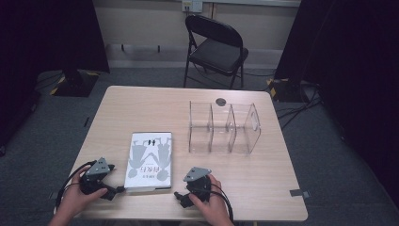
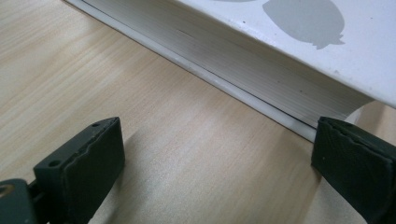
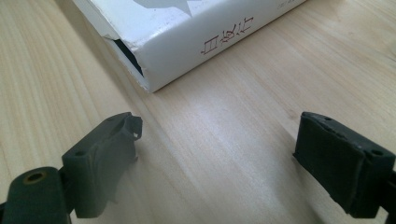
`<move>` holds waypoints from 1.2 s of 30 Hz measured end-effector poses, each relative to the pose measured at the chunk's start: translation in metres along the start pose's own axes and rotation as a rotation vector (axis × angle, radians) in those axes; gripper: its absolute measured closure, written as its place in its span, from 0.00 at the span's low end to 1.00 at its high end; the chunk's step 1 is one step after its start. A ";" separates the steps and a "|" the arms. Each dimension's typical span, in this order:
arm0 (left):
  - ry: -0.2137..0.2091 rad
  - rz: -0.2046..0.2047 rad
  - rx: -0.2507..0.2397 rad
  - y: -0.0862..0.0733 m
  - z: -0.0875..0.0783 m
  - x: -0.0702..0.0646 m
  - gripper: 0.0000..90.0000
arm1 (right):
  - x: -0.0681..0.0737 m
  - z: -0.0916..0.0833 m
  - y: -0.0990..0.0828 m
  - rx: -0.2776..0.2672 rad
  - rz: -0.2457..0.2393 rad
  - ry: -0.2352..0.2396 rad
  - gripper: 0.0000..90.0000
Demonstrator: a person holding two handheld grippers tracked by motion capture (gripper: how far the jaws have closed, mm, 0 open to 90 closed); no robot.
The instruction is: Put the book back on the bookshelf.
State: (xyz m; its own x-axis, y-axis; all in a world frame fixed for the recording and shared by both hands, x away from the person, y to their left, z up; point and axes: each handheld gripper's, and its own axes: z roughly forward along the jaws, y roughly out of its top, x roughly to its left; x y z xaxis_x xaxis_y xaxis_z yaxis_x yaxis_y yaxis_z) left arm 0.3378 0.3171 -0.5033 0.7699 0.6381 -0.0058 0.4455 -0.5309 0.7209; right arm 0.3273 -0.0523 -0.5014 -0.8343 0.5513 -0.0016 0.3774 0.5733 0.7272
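A white book (image 1: 149,161) lies flat on the table (image 1: 141,108) — the left gripper (image 1: 117,189) and right gripper (image 1: 178,195) flank its near corners, both wide open, holding nothing.

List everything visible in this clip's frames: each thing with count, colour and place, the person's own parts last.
book: one, white cover with grey figures, lying flat near the front edge of the table, between the two grippers
divider rack: one, clear plastic with several compartments, standing on the right half of the table, nothing in it
table: one, light wood, centre of the room
folding chair: one, black, beyond the far edge of the table
small round disc: one, dark, on the table just behind the rack
left hand-held gripper: one, black, jaws open, by the book's left near corner
right hand-held gripper: one, black, jaws open, right of the book
hands: two, at the bottom edge
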 end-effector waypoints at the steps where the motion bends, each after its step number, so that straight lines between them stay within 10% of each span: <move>1: -0.002 0.003 0.003 0.000 0.000 0.000 0.01 | 0.000 0.000 0.000 -0.001 -0.001 0.000 0.13; 9: -0.026 0.009 0.015 0.002 -0.002 -0.004 0.04 | 0.000 0.000 0.000 -0.002 -0.003 0.002 0.12; 12: -0.068 0.034 -0.002 0.006 -0.006 -0.007 0.36 | 0.000 0.000 0.000 0.000 0.000 0.002 0.12; 36: -0.121 0.058 0.024 0.019 -0.004 -0.021 0.35 | 0.002 0.000 0.001 0.001 0.014 -0.010 0.13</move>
State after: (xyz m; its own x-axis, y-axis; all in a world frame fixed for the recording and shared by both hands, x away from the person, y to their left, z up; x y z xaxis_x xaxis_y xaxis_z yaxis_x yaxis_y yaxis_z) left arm 0.3279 0.2956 -0.4871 0.8435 0.5348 -0.0490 0.4084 -0.5794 0.7054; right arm 0.3263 -0.0508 -0.5012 -0.8246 0.5656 0.0014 0.3896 0.5662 0.7263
